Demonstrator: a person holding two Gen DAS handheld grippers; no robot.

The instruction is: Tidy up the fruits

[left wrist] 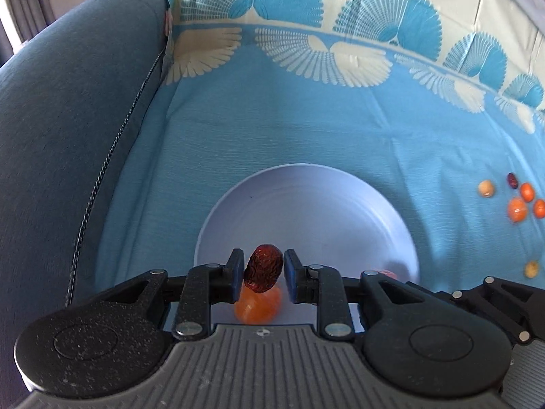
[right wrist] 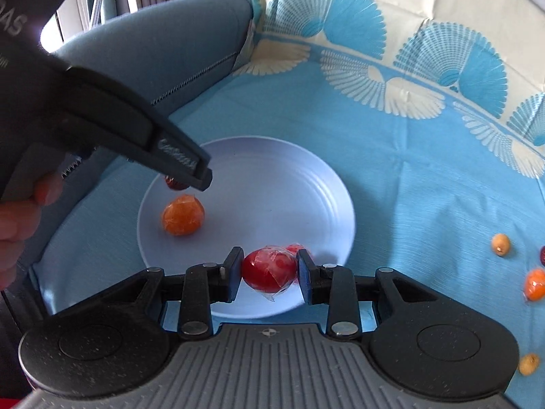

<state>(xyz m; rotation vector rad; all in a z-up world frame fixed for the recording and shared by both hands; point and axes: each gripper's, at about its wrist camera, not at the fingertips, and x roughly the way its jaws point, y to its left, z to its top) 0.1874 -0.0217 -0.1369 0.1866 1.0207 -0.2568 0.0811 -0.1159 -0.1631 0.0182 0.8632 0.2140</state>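
In the left wrist view, the left tool (left wrist: 264,274) is seen with its pads apart around a dark red date (left wrist: 263,268), above an orange fruit (left wrist: 258,306) on the white plate (left wrist: 306,201). Only the right wrist view shows the right tool (right wrist: 270,274) clamped on a wrapped red fruit (right wrist: 269,269) over the plate's near rim.

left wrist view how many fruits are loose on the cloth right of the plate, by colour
orange fruits: 3
pale tan fruits: 2
dark red fruit: 1
total: 6
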